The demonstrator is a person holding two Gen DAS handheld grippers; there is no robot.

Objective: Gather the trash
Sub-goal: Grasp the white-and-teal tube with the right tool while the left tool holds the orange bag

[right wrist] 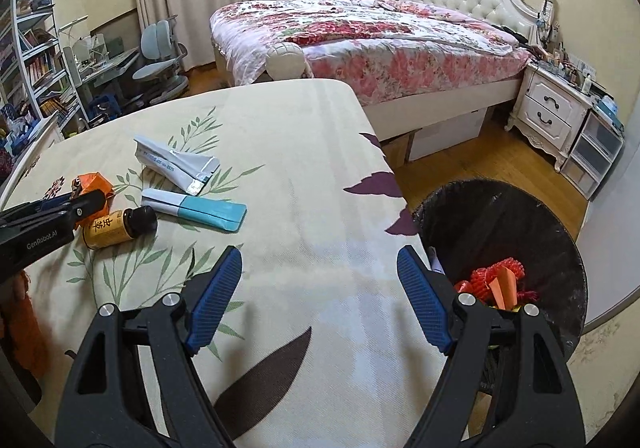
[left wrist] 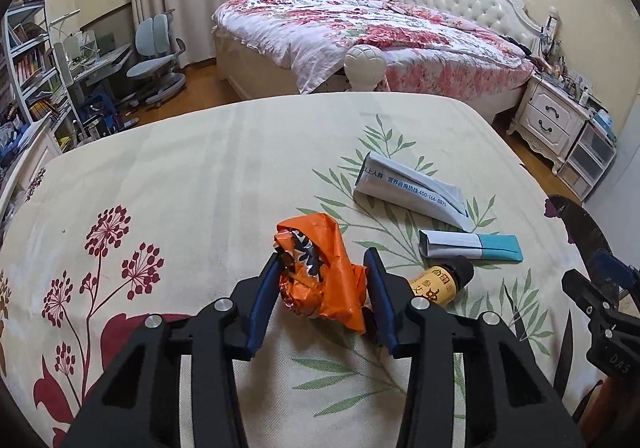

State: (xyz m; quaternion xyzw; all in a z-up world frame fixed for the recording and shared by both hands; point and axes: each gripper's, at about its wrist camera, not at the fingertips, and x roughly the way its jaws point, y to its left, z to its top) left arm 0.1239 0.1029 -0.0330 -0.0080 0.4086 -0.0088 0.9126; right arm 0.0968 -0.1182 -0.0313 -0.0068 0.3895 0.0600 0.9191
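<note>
My left gripper [left wrist: 322, 280] has its fingers around the orange wrapper [left wrist: 320, 276] at lower centre on the table [left wrist: 200, 168]; I should squeeze it firmly before lifting, while my right gripper [right wrist: 320, 284] waits with fingers spread beside the bin [right wrist: 520, 216].

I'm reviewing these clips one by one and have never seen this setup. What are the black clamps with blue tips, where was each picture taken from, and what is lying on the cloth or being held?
There is no robot here. A person carries a hand-held gripper in each hand, each with a fisheye camera looking along its two blue-padded fingers.

The left wrist view shows the left hand-held gripper with its jaws around a crumpled orange wrapper; whether the pads already press on it I cannot tell.

The right wrist view shows the right hand-held gripper open and empty, over the edge of the floral tablecloth.

Lying on the cloth are a small yellow bottle with a black cap, a white and teal tube box and a flattened white carton with blue print.

Beside the table stands a black trash bin that already holds red and orange scraps.
</note>
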